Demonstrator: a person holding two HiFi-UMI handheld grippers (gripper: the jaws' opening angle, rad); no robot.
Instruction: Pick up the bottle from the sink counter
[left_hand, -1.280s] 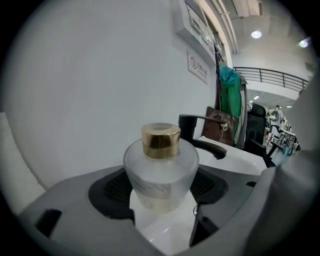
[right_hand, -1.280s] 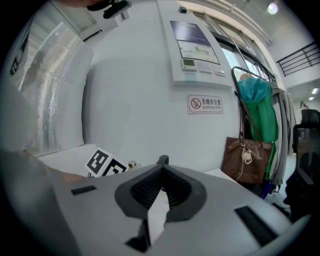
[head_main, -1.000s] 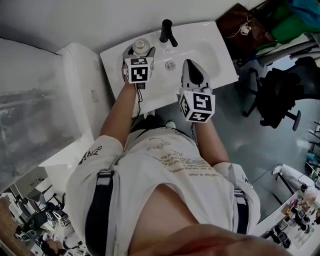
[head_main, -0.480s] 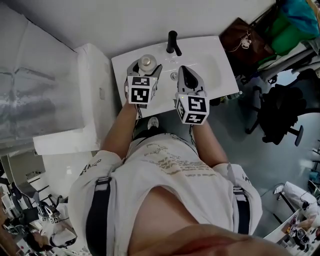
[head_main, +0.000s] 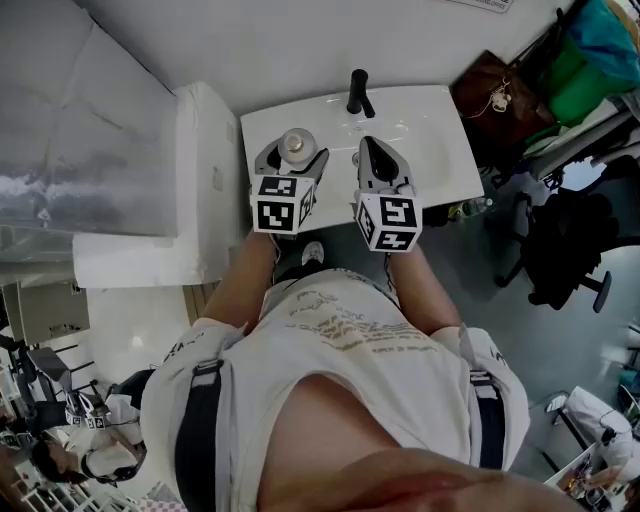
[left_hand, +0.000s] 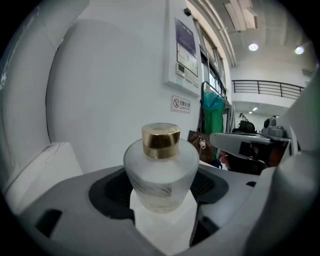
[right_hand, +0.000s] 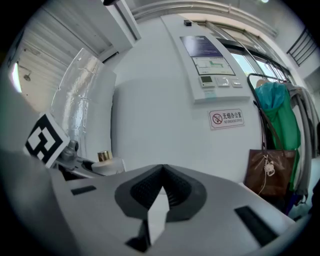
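The bottle (head_main: 296, 143) is a round frosted-glass one with a gold cap, held over the left part of the white sink counter (head_main: 440, 130). My left gripper (head_main: 293, 150) is shut on it, one jaw on each side of its body. In the left gripper view the bottle (left_hand: 161, 175) stands upright between the dark pads of the left gripper (left_hand: 160, 194). My right gripper (head_main: 372, 150) hangs over the basin beside it, shut and holding nothing. The right gripper view shows its own right gripper (right_hand: 161, 172) with tips together, and the bottle (right_hand: 105, 162) off to the left.
A black tap (head_main: 357, 93) stands at the back of the basin. A white cabinet (head_main: 195, 170) adjoins the sink on the left. On the right are a brown bag (head_main: 490, 85), green cloth (head_main: 600, 50) and a black office chair (head_main: 565, 235). The wall carries a control panel (right_hand: 210, 65).
The head view has swung, so the sink sits lower and more to the right. The left gripper, still holding the bottle, has drawn back from the tap. The right gripper stays shut alongside.
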